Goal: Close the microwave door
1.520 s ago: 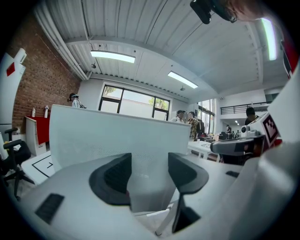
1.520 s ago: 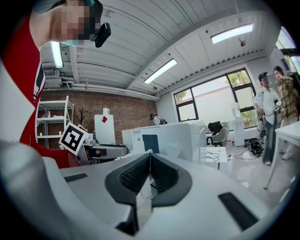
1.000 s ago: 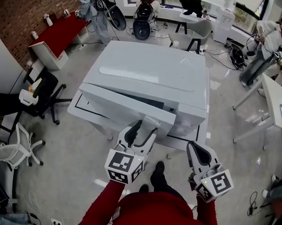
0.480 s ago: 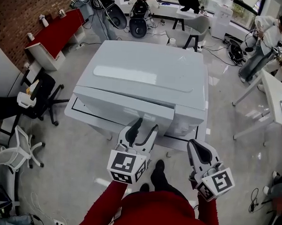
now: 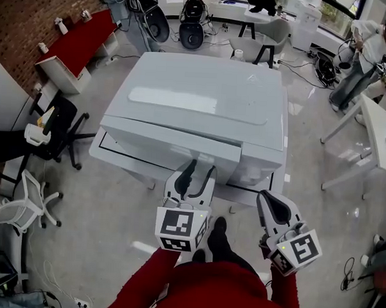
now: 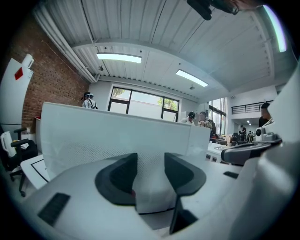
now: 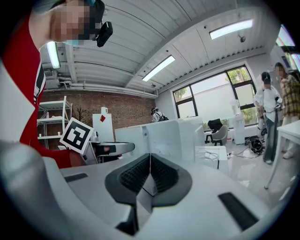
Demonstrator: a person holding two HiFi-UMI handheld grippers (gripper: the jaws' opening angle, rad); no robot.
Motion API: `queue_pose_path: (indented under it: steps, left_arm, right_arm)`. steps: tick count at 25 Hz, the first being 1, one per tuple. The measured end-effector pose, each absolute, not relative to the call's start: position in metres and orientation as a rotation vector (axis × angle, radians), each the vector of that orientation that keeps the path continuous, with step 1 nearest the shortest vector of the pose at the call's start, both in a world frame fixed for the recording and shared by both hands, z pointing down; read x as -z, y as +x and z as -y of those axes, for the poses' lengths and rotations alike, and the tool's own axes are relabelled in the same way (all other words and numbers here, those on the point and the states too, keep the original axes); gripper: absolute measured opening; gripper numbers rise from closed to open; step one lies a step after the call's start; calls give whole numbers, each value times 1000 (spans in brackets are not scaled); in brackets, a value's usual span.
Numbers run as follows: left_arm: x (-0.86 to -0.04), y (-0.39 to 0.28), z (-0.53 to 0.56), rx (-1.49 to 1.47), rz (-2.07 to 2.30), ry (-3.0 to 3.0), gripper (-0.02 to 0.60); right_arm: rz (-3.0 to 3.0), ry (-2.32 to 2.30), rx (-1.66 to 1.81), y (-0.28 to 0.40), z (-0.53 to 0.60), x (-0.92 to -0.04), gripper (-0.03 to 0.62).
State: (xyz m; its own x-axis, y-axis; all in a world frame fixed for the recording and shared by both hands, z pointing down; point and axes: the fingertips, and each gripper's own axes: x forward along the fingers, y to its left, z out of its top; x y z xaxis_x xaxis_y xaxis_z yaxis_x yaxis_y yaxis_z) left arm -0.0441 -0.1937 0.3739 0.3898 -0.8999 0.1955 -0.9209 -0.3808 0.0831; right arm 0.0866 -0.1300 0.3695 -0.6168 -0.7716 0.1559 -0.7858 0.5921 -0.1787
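Note:
A white microwave point(image 5: 205, 96) stands on a low white table point(image 5: 110, 158), and its door point(image 5: 171, 143) lies flat against the body. In the head view my left gripper point(image 5: 197, 174) sits just in front of the door's right part. Its jaws are closing, with a gap and nothing held between them. The left gripper view shows the door's dotted white face point(image 6: 108, 136) right beyond my left gripper point(image 6: 150, 174). My right gripper point(image 5: 271, 210) hangs lower right, apart from the microwave, shut and empty. In the right gripper view the right gripper point(image 7: 150, 177) has both pads touching, and the microwave point(image 7: 164, 136) stands ahead.
A black office chair point(image 5: 57, 130) and a white chair point(image 5: 31, 200) stand at the left. A red-topped bench point(image 5: 83, 40) is at the back left. A white desk point(image 5: 379, 136) and a person point(image 5: 362, 58) are at the right.
The microwave door swung from ajar to flat against the body. My left gripper stayed at the door and its jaws narrowed. The right gripper kept still.

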Motion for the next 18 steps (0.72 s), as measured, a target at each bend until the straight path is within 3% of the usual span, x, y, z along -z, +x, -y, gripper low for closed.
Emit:
queue_pose_path:
  steps: [18]
  left_arm:
    - [-371,-41,198,-221,1709,2447,192]
  right_arm:
    - [2740,1360,-389,93,134,-373,15]
